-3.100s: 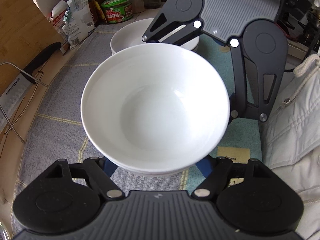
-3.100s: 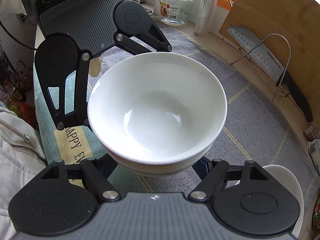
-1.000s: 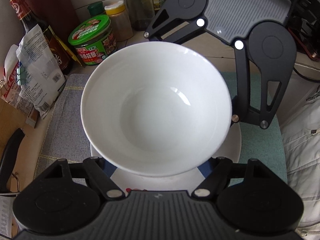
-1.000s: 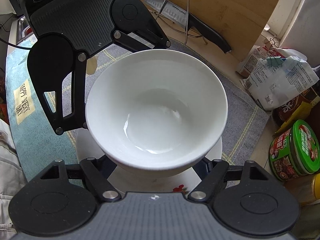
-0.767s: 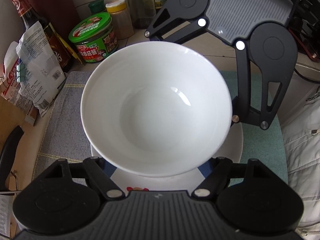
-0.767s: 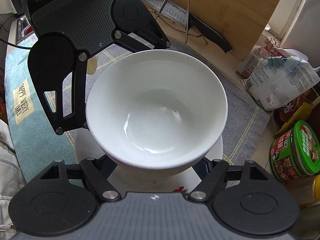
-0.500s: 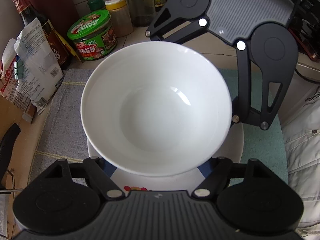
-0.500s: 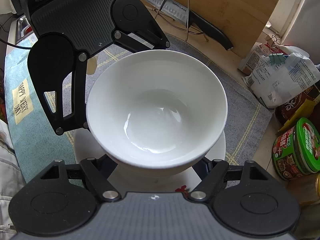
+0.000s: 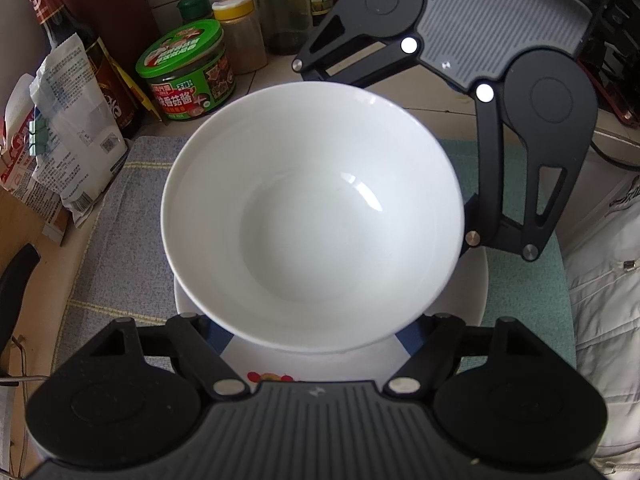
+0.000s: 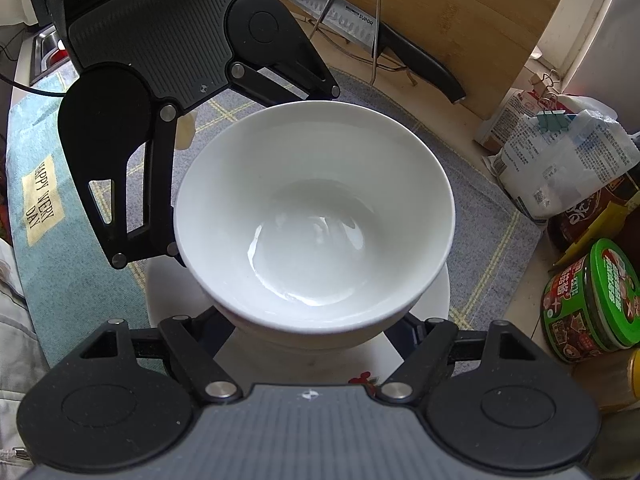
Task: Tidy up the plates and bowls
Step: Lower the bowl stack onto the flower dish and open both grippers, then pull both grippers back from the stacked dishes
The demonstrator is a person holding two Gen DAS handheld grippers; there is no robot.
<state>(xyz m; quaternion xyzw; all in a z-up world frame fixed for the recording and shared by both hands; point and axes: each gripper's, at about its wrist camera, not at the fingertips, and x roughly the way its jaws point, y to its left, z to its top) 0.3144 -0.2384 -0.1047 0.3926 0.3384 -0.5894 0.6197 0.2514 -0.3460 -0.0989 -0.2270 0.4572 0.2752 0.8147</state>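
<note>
One white bowl (image 9: pixel 312 216) is gripped from opposite sides by both grippers. My left gripper (image 9: pixel 312 332) is shut on its near rim in the left wrist view, with blue pads (image 9: pixel 218 334) showing under the bowl. My right gripper (image 10: pixel 316 332) has the bowl (image 10: pixel 314 224) between its pads, and its jaws are just starting to open. Right under the bowl lies a white plate (image 9: pixel 472 292) with a red print on its rim; the plate (image 10: pixel 168 292) also shows in the right wrist view. Whether the bowl touches the plate is hidden.
A green-lidded jar (image 9: pixel 188 68), bottles and a white bag (image 9: pixel 68 140) crowd the counter's far side. A knife in a wire rack (image 10: pixel 384 40) leans on a wooden board (image 10: pixel 460 12). A grey mat (image 9: pixel 120 200) and a teal mat (image 10: pixel 48 208) lie beneath. A person's white jacket (image 9: pixel 600 280) is beside it.
Since three seconds ago both grippers carried the bowl across the mat to above the plate by the jars. Over the last second the bowl has barely shifted.
</note>
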